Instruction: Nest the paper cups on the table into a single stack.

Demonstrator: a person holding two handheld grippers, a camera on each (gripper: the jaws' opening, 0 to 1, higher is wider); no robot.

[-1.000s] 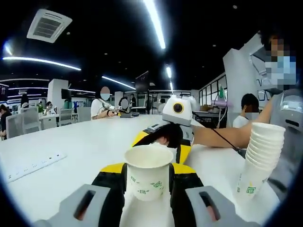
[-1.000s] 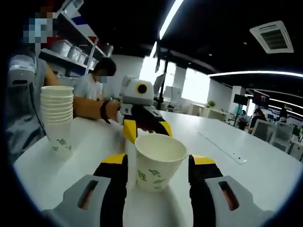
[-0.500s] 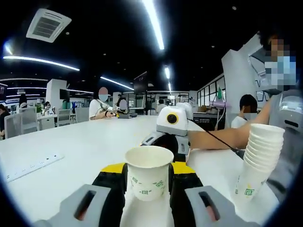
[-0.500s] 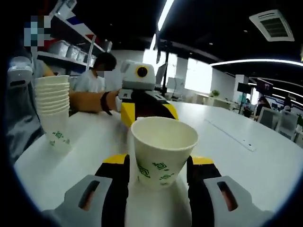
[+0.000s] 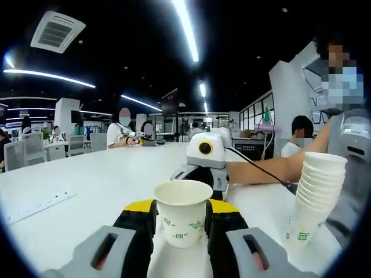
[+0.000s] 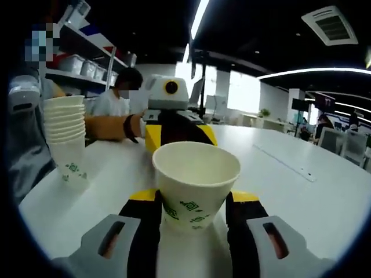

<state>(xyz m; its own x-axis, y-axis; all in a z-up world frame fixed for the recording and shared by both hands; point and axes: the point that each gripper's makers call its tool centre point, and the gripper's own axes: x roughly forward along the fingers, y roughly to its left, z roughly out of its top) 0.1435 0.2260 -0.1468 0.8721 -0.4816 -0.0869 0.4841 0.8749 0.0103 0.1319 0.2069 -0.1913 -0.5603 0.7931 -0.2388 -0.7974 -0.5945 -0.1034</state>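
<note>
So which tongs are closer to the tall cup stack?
Left, likely. The cup stack stands right beside the left tongs, level with them; from the right tongs it sits further ahead, off to their left. Each grips a paper cup.

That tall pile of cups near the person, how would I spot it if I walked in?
Find the big white table and go to the edge where a person sits. The stack stands there, apart from both grippers. Unlike the single cups held between jaws, it is many cups nested, rims layered, with a green print at the base.
</note>
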